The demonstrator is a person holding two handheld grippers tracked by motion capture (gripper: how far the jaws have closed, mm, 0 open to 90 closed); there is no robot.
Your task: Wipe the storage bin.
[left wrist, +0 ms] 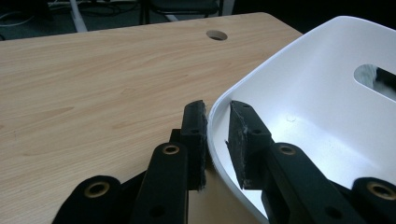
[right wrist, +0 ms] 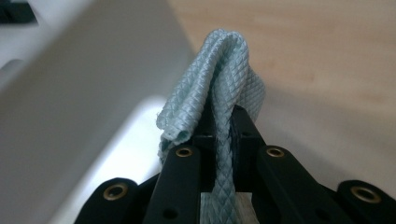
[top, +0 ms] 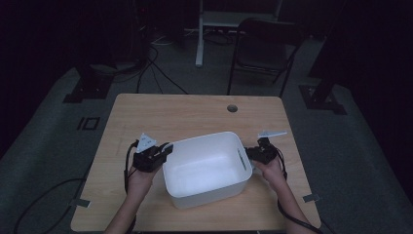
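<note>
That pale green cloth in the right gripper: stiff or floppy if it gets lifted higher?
Probably floppy: the pale green cloth folds over itself above the right gripper, which is shut on it. Its diamond weave looks thin, so likely light. The textured surface should resist slipping between the pads, though loose ends may drag against the white tub.

The tub (top: 207,168) stands on the table (top: 160,114) between the left gripper (top: 167,148) and the right gripper (top: 252,153). The rim of the tub passes between the jaws of the left gripper, one jaw outside the wall and one inside. The folded cloth (right wrist: 219,88) sits between the jaws of the right gripper, just beside the outer wall of the tub
</note>
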